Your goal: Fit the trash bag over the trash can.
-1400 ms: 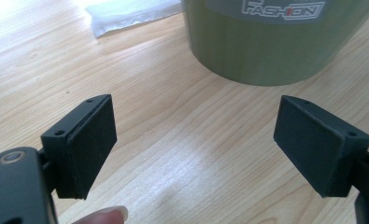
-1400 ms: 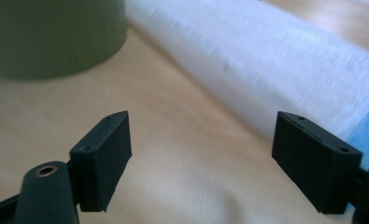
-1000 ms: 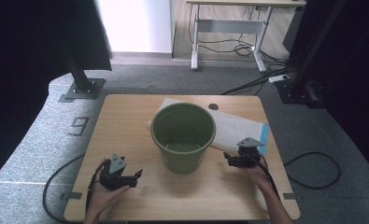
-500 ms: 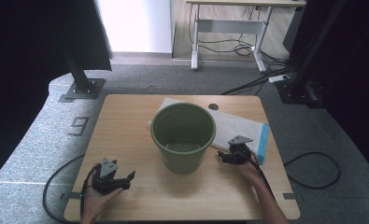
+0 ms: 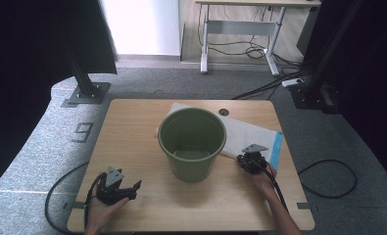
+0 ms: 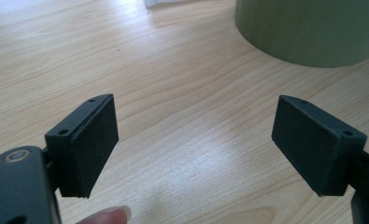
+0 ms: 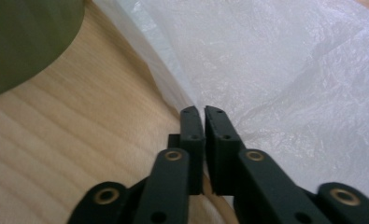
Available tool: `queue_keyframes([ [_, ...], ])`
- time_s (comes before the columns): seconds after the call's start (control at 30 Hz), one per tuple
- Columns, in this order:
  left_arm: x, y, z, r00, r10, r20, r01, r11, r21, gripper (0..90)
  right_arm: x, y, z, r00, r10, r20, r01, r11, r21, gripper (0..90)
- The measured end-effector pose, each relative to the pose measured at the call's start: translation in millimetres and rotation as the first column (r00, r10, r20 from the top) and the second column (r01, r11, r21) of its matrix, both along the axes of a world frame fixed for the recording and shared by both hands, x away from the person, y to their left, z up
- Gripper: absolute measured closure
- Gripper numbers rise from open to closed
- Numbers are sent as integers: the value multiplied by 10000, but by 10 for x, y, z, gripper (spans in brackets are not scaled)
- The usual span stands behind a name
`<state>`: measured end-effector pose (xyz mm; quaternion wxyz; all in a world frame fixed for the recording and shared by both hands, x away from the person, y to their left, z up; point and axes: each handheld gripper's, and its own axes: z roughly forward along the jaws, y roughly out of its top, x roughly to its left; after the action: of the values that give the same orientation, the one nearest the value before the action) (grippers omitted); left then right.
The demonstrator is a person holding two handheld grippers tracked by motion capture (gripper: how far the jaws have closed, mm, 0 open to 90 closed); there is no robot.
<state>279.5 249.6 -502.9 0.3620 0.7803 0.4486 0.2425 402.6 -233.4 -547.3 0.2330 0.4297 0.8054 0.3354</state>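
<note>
The right hand-held gripper [image 5: 244, 160] is being held at the near edge of the white plastic bag [image 5: 250, 134], its jaws having just been closed together; whether film is pinched cannot be told. The left hand-held gripper [image 6: 194, 140] is being held with jaws wide apart over the bare wooden tabletop [image 5: 132, 127]. The green bucket [image 5: 192, 142] is being left standing between them, grey carpet [image 5: 44, 147] being seen beyond.
</note>
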Motion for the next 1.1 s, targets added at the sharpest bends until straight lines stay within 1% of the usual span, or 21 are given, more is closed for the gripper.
queue_keyframes([
  [0.03, 0, 0, 0, 10000, 0, 0, 0, 10000, 0, 146, 0, 0, 0, 10000, 0, 0, 0, 10000, 0, 860],
  [0.07, 1, 3, 1, 10000, -23, -1, 23, 10000, -10, 146, -61, -28, 7, 9999, 25, -107, -24, 9999, 106, 878],
  [0.1, 1, 3, 1, 10000, -23, -1, 23, 10000, -10, 146, -91, -39, 10, 10000, 52, -22, -52, 10000, 80, 880],
  [0.17, 6, 10, -4, 10000, -22, -26, 21, 10000, -33, 146, -130, -54, 14, 10000, 65, -53, -65, 10000, 70, 881],
  [0.2, 6, 17, -10, 10000, 0, -46, 0, 10000, -71, 146, -230, -101, 26, 9999, 73, -128, -72, 10000, 65, 882],
  [0.33, 4, 36, -15, 10000, 22, -68, -23, 9998, -180, 147, -454, -215, 36, 9995, -122, -284, 130, 9995, 292, 883],
  [0.37, 4, 36, -15, 10000, 22, -68, -23, 9998, -180, 147, -454, -215, 36, 9995, -122, -284, 130, 9995, 292, 883],
  [0.4, 3, 40, -15, 10000, 15, -62, -16, 9998, -219, 147, -593, -278, 37, 9993, -261, -278, 270, 9991, 319, 883],
  [0.53, 0, 43, -11, 10000, -14, -56, 13, 9997, -255, 147, -885, -409, 74, 9982, -577, -186, 582, 9978, 303, 883],
  [0.63, -1, 48, -8, 10000, -14, -39, 13, 9996, -270, 147, -1091, -531, 115, 9968, -795, -113, 799, 9954, 523, 883],
  [0.67, 1, 54, -5, 10000, 0, -33, -1, 9996, -299, 147, -1147, -572, 125, 9963, -852, -84, 856, 9947, 575, 883],
  [0.7, 1, 54, -5, 10000, 0, -33, -1, 9996, -299, 148, -1147, -572, 125, 9963, -852, -84, 856, 9947, 575, 883],
  [0.73, 3, 56, -5, 10000, 7, -35, -8, 9994, -332, 148, -1230, -656, 128, 9944, -1048, -159, 1057, 9915, 758, 883],
  [0.77, 4, 55, -5, 10000, -4, -43, 2, 9995, -325, 148, -1261, -691, 122, 9934, -1126, -215, 1140, 9901, 820, 882],
  [0.83, 5, 53, -6, 10000, -2, -41, 0, 9996, -296, 148, -1302, -742, 109, 9915, -1269, -280, 1288, 9884, 805, 877],
  [0.87, 5, 50, -4, 10000, -19, -48, 17, 9996, -281, 148, -1311, -758, 107, 9911, -1300, -291, 1320, 9877, 837, 841],
  [0.9, 6, 50, -3, 10000, -28, -42, 27, 9996, -276, 148, -1315, -762, 114, 9910, -1313, -266, 1331, 9872, 877, 761],
  [0.93, 6, 51, -3, 10000, -28, -34, 27, 9996, -281, 148, -1317, -753, 135, 9904, -1377, -151, 1386, 9855, 977, 686],
  [1.0, 10, 55, -4, 10000, -34, -36, 33, 9995, -318, 148, -1311, -691, 211, 9910, -1314, 241, 1277, 9847, 1189, 574],
  [1.07, 20, 56, -12, 10000, -40, -67, 38, 9994, -331, 148, -1270, -577, 299, 9900, -1212, 726, 1113, 9855, 1279, 494],
  [1.1, 20, 56, -12, 10000, -40, -67, 38, 9994, -331, 148, -1270, -577, 299, 9900, -1212, 726, 1113, 9855, 1279, 494],
])
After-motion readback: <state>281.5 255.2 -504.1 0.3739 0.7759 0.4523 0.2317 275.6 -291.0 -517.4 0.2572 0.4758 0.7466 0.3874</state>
